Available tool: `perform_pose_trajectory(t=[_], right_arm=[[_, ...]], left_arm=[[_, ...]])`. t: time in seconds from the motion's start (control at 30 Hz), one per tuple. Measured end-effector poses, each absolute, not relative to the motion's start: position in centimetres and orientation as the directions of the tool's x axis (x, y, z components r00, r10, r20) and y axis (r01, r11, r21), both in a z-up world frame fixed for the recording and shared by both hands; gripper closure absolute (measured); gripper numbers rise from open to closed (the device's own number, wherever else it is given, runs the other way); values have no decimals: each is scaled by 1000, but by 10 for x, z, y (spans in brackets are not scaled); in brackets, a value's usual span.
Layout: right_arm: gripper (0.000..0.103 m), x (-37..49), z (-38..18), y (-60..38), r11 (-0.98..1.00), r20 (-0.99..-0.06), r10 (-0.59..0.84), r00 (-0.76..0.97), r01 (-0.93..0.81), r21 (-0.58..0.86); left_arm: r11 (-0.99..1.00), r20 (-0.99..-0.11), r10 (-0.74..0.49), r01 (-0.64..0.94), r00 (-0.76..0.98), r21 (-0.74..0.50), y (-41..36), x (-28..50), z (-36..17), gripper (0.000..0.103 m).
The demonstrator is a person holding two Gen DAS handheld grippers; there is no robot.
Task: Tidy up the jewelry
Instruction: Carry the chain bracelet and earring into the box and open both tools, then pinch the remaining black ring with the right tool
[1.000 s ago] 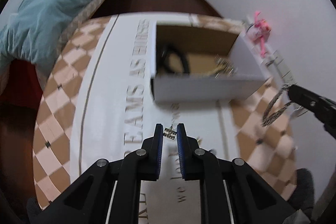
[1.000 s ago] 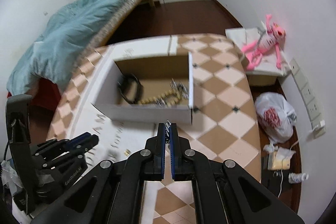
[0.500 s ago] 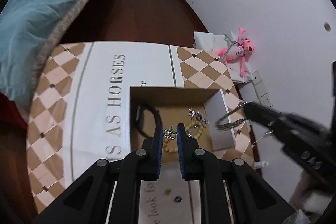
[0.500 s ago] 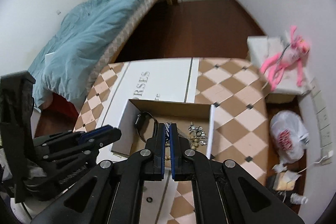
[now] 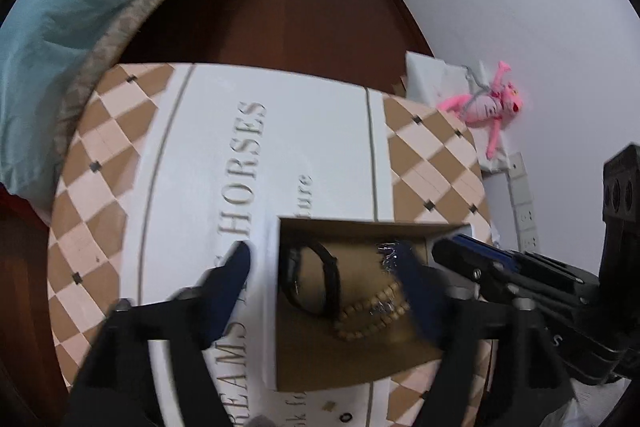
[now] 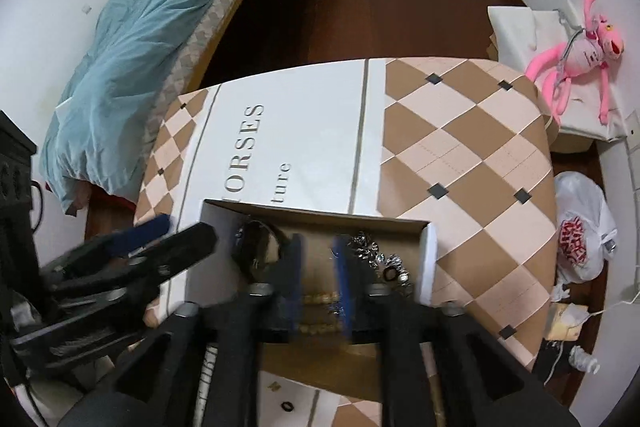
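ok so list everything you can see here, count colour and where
cardboard box: 1, white outside, brown inside, on the table
black band: 1, in the box, left part
bead string: 1, tan, in the box
silver pieces: a cluster, in the box, right part
small ring: 1, black, on the table near the box
tablecloth: 1, white and brown check
blanket: 1, teal, on the bed
plush toy: 1, pink, by the wall
plastic bag: 1, white, on the floor
left claw: open, over the box
right claw: open, over the box

Left hand-held gripper [image 5: 324,267], right hand-held gripper [image 6: 318,267]: black linkages, silver screws, blue finger pads.
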State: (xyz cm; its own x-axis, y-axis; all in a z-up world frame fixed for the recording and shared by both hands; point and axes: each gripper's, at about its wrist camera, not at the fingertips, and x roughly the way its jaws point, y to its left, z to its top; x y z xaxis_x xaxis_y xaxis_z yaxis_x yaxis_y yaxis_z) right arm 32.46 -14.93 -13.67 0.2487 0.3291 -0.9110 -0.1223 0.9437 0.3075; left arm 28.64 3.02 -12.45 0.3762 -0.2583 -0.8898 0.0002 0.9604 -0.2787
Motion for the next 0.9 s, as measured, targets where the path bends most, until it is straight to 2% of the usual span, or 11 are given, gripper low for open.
perform_pose_trajectory(t=[0.03, 0.07, 0.17, 0.23, 0.27, 0.33, 0.37, 0.47, 0.6, 0.9], right_arm=[[55, 325, -136, -150, 946, -912, 323, 252, -120, 302], [51, 325, -135, -151, 947, -913, 319, 254, -119, 298], [51, 322, -132, -153, 964, -927, 262, 270, -120, 237], [46, 317, -130, -154, 979, -937, 193, 292, -121, 165], [40, 314, -130, -153, 985, -940, 152, 305, -122, 120], [13, 309, -128, -153, 992, -941, 88, 328, -114, 53], [10, 304, -129, -152, 994, -940, 53, 336, -111, 16], [9, 295, -132, -152, 994, -939, 12, 343, -108, -27], [2, 283, -133, -153, 994, -933, -23, 359, -94, -61], [2, 248, -98, -152, 996, -893, -29, 450, -67, -65]], left_arm=[[965, -893, -241, -5, 379, -262, 32, 287, -125, 28], [971, -900, -218, -11, 378, -240, 34, 289, -125, 27], [987, -911, -141, -21, 387, -162, 37, 286, -126, 11], [994, -911, -89, -27, 403, -109, 39, 282, -126, 8], [996, -908, -62, -32, 415, -82, 40, 279, -125, 8], [999, -898, -17, -39, 440, -38, 42, 274, -124, 8], [999, -891, 3, -41, 454, -18, 42, 271, -124, 8], [999, -876, 43, -41, 480, 27, 43, 261, -124, 1], [998, -874, 61, -37, 481, 49, 42, 251, -125, 1], [999, -843, 39, -28, 536, 28, 38, 224, -100, 1]])
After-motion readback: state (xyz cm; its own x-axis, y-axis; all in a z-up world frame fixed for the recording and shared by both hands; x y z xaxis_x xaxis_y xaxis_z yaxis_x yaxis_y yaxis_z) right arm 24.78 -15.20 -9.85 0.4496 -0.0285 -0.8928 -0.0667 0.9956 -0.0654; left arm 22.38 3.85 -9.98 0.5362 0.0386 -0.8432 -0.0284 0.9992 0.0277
